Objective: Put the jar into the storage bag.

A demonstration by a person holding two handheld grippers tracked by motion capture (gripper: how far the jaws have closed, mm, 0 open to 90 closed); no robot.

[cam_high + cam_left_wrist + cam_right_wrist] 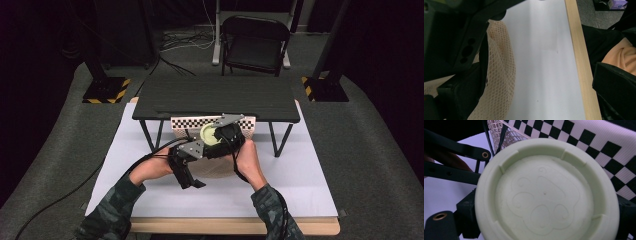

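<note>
So the pale green lid (546,192) is the main thing here: round, with a paw print pressed into its inner face, held up off the bench (300,175) right in front of the checkered box (250,121). The right gripper (220,137) has its fingers clamped on the lid's rim from both sides, probably to carry it face-on without tipping. The left gripper (192,182) sits just beside it, lower down, fingers pinching a fold of the cream mesh bag (500,75), my guess being to keep the mesh steady or open. A small black table (215,97) stands behind all this.
</note>
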